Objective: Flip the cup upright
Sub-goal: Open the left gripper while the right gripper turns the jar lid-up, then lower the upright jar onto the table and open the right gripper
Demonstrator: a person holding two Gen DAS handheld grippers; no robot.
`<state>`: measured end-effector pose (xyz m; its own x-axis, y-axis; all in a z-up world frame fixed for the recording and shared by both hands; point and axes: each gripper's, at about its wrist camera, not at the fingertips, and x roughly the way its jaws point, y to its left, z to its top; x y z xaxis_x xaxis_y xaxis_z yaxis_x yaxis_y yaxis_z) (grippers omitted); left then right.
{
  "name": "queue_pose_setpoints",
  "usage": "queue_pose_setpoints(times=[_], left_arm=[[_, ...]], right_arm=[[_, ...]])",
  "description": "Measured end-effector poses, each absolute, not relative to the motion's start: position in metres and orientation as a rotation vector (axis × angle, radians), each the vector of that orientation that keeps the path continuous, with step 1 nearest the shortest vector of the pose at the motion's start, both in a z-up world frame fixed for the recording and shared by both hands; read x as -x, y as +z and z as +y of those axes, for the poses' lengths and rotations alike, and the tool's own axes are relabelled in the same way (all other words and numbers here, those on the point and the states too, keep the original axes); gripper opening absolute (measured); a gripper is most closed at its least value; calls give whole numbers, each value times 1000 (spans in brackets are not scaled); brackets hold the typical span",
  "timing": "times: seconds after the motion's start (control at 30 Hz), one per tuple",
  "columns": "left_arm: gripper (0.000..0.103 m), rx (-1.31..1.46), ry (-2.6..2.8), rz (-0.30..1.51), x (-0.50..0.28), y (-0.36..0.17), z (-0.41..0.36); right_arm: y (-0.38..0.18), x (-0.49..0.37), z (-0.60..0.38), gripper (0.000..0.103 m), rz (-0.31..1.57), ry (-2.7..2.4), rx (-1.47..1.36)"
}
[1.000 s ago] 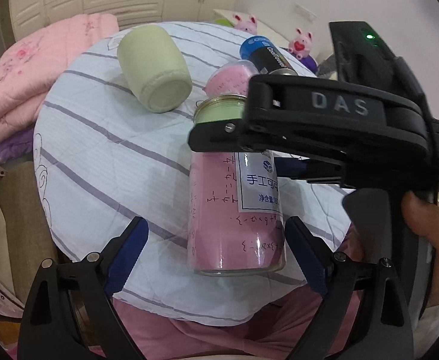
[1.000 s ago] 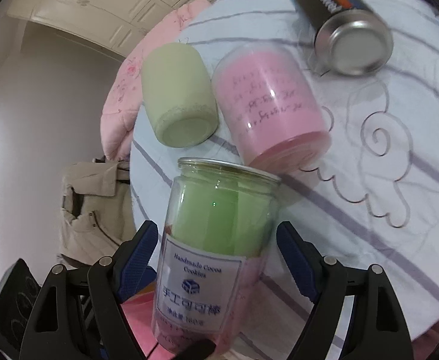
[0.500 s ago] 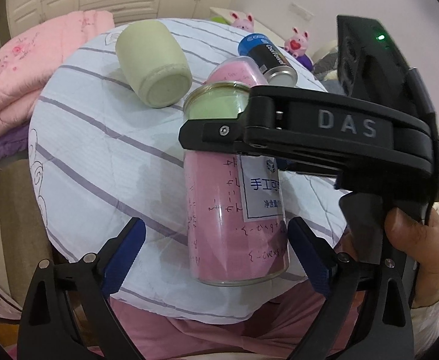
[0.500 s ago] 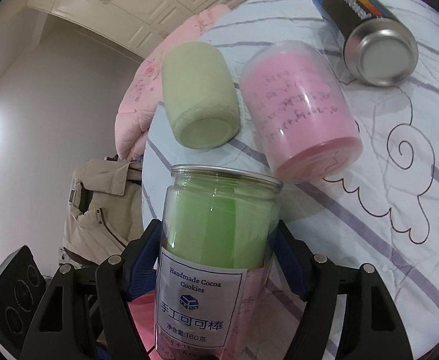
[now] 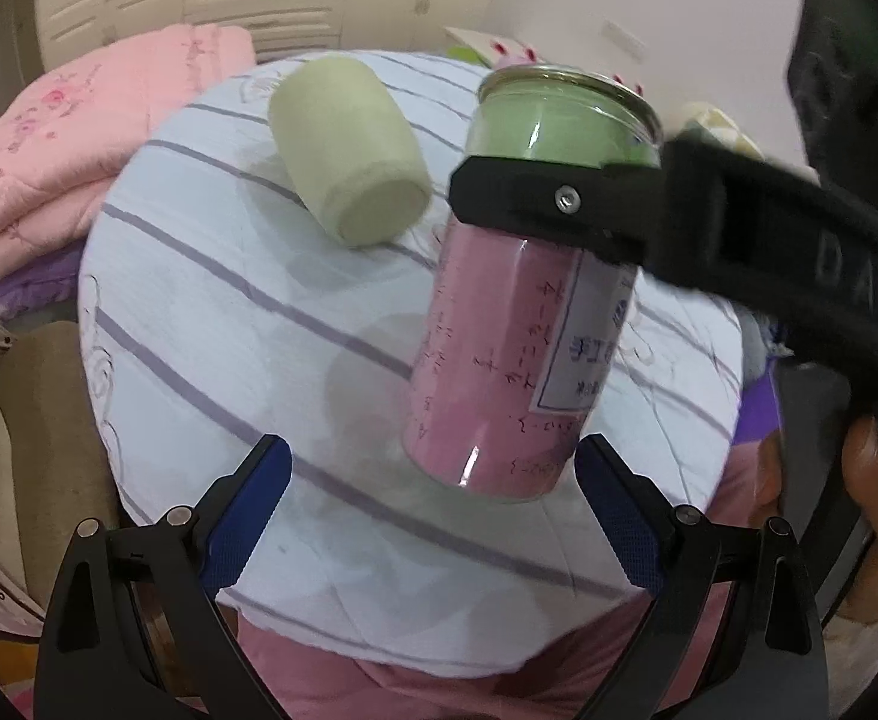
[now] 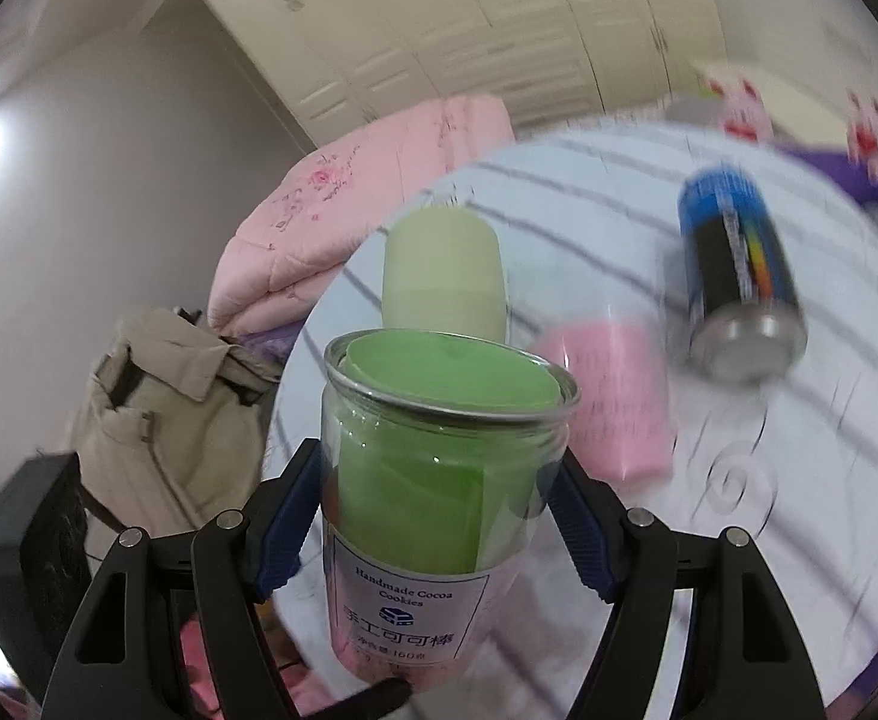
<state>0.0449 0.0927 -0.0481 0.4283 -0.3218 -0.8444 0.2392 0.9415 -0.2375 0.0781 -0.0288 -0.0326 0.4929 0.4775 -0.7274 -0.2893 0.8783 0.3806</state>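
On the jar (image 6: 439, 498) label (image 6: 405, 615) I read "Handmade Cocoa Cookies", Chinese characters and "160". The right gripper (image 5: 565, 204) arm carried "DAS". The can (image 6: 739, 282) text was too blurred.

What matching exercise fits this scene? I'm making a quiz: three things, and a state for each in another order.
Things:
1. clear jar
2. pale green cup
3. blue and black can

States:
a. on its side, metal end toward the right wrist camera
b. held near upright in the right gripper's jaws
c. on its side on the striped cloth

Pairs: 1-b, 2-c, 3-a
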Motion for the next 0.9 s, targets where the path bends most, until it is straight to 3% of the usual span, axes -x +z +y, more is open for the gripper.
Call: queue_pose_setpoints(times=[0.9], left_arm=[[97, 95, -270, 964, -70, -56, 87]], right_arm=[[-19, -63, -7, 73, 659, 451, 113]])
